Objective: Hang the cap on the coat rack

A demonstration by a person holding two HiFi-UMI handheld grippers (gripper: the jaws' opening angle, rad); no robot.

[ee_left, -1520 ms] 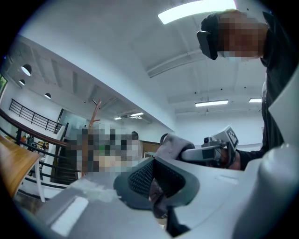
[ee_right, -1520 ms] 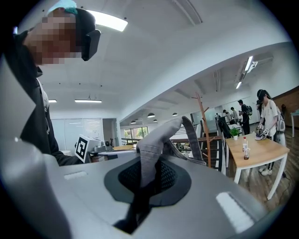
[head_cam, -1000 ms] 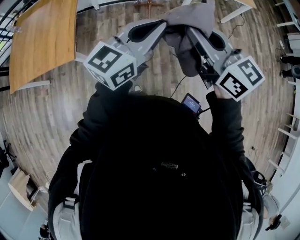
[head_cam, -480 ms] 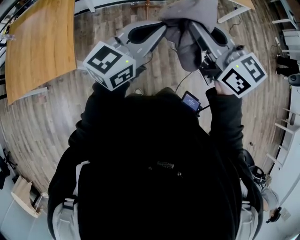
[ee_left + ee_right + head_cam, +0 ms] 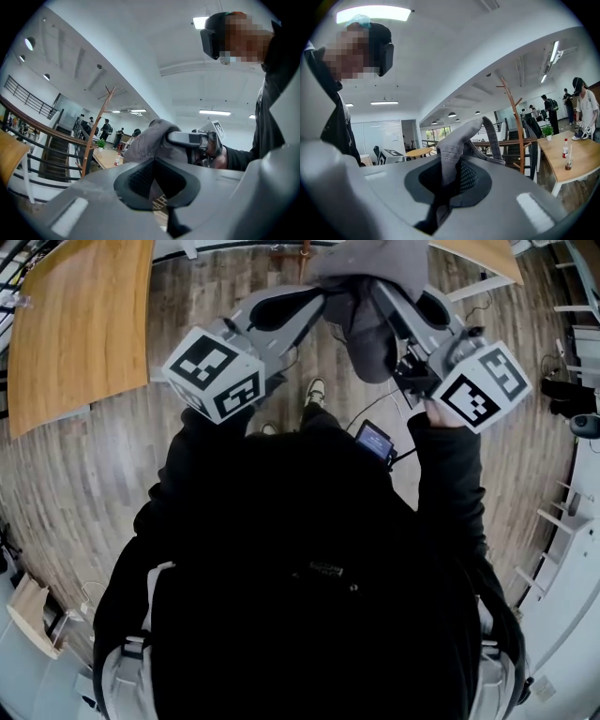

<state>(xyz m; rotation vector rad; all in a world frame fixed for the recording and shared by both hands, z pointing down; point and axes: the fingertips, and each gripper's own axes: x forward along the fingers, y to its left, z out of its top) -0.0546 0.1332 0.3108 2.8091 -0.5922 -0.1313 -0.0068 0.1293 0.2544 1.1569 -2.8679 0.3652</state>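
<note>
Up at top centre of the head view, gripping the grey cap from both sides. Clenched on its fabric with the left gripper, pinched tight on its band with the right gripper. Well apart from the wooden coat rack, left of centre there.

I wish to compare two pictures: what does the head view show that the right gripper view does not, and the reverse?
Only the head view: a shoe on the floor and a small lit screen by the person's chest. Only the right gripper view: a table with bottles, a potted plant and people standing nearby. Both: the grey cap, pinched in the shut right tool.
</note>
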